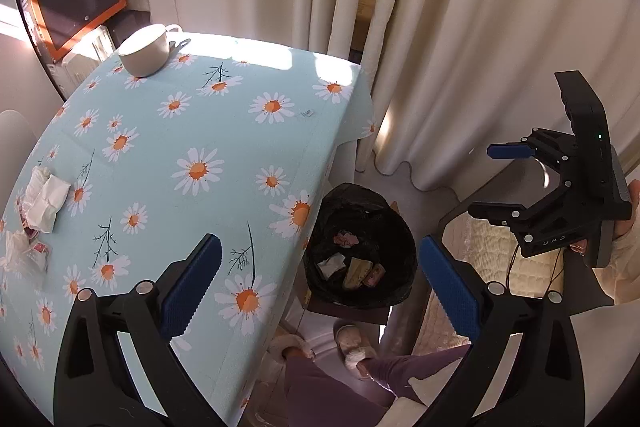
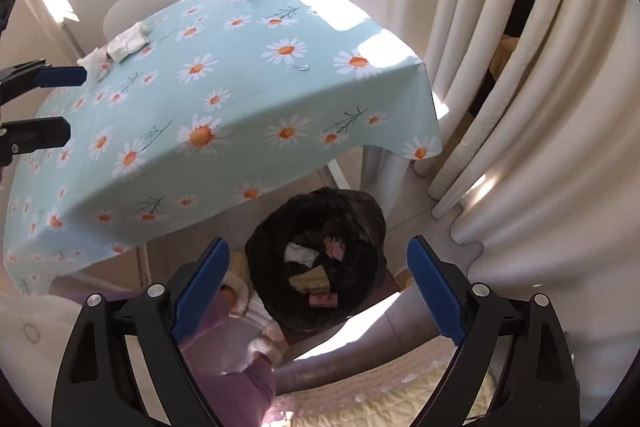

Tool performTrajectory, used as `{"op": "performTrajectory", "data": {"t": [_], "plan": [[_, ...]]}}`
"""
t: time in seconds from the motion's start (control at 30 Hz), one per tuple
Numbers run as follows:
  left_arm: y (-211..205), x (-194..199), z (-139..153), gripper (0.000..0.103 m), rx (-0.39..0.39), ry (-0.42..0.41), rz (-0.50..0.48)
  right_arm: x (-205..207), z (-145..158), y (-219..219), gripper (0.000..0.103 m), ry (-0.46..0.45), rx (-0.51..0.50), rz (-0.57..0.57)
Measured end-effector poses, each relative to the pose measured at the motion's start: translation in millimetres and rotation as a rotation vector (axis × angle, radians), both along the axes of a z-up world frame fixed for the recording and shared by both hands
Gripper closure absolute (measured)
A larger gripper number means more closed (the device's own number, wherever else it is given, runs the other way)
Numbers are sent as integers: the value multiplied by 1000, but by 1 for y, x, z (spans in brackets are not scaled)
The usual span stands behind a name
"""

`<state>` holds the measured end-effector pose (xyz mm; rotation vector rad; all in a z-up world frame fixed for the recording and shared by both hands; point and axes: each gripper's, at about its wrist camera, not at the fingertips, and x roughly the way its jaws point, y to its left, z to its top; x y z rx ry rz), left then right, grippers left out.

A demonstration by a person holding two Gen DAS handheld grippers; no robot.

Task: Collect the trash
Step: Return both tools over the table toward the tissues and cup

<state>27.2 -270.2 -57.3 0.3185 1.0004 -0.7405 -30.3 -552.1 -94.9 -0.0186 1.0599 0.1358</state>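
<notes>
Drop done, I'd say: left gripper (image 1: 320, 287) & right gripper (image 2: 318, 285) hang over the bin (image 2: 280, 223), fingers wide apart, nothing held. Tissues (image 1: 46, 203) lie on the surface (image 1: 240, 147) — next: reach there, pinch one.

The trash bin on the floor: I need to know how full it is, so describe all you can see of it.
The trash bin stands upright on the floor beside the table's corner, lined with a crinkled black plastic bag folded over its rim. It looks mostly empty: at the bottom lie a white crumpled tissue, a pink scrap, a tan paper piece and a pink wrapper. Nothing else touches it.
</notes>
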Motion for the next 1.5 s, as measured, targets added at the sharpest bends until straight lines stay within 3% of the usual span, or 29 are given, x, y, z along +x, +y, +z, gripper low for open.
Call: {"op": "performTrajectory", "data": {"t": [0.47,0.83,1.0,1.33,1.5], "plan": [[99,29,1,6,-65,14,266,70,18,80,16,2,-37,202],[187,55,-2,6,-52,-52,482,140,31,149,16,-7,-30,339],[224,60,-5,6,-94,-48,534,170,33,188,16,-9,-28,402],[289,74,-22,6,-82,-28,655,229,31,271,16,-2,-22,516],[306,83,-34,6,-36,-8,641,258,26,308,16,8,-5,550]]}}
